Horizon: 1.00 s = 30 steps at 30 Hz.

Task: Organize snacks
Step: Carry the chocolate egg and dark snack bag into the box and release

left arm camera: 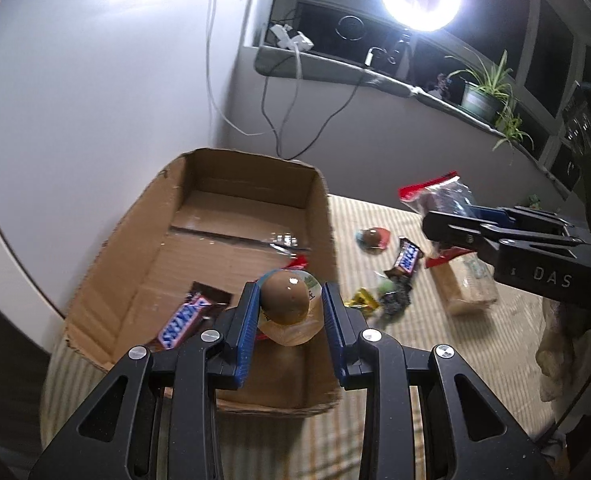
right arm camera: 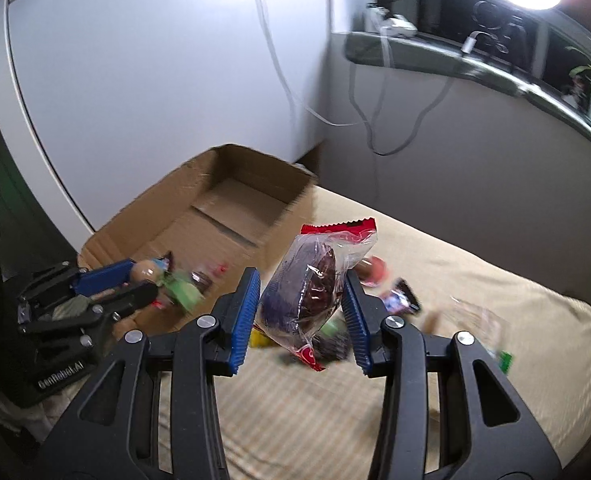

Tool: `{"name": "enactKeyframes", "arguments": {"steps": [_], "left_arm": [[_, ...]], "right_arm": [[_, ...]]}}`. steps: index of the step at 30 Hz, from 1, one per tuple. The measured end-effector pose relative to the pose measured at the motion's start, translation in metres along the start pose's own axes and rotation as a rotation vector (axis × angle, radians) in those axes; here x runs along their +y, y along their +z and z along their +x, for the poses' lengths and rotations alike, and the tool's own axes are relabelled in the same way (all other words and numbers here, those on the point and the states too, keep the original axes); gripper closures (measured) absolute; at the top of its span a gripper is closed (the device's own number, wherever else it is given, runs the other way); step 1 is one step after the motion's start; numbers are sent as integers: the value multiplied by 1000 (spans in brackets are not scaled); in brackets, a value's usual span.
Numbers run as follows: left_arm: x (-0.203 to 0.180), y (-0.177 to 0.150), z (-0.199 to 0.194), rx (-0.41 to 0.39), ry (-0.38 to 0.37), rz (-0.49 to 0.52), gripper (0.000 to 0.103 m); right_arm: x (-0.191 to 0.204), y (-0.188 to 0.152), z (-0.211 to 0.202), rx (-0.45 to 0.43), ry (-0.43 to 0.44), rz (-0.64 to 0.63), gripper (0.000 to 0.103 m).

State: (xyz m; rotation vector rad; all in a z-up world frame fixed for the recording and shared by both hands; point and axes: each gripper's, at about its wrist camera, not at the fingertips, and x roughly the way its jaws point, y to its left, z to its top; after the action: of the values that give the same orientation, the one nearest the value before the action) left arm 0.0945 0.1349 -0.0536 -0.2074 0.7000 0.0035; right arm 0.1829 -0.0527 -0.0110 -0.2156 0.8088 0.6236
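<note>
Left gripper (left arm camera: 289,306) is clamped on a chocolate egg pack (left arm camera: 285,300), hanging over the cardboard box (left arm camera: 135,240) near its front edge, with a Snickers bar (left arm camera: 183,322) lying inside. Right gripper (right arm camera: 301,308) pinches a clear-wrapped chocolate cake (right arm camera: 311,292) above the striped tablecloth (right arm camera: 475,272), just beside the box's right wall, loose snacks (left arm camera: 379,296) scattered beyond.

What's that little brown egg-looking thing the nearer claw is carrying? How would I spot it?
Find the open cardboard box on the striped cloth. Above its near end, the left claw pinches a glossy brown egg-shaped treat between blue pads. A similar one lies outside on the cloth; this one is held.
</note>
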Motion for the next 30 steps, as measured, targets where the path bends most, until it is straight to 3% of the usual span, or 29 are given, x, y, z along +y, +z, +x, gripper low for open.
{"name": "enactKeyframes", "arguments": {"steps": [11,27,30], "left_arm": [[27,-1,2,2,25,-34,73],[40,-4,3,9,37,-57,71],[40,-3,3,8,39,-60,69]], "right_arm": [[46,23,35,28,74,-75,60],[69,25,66,62,112,-105,59],[69,27,65,56,109,-104,54]]}}
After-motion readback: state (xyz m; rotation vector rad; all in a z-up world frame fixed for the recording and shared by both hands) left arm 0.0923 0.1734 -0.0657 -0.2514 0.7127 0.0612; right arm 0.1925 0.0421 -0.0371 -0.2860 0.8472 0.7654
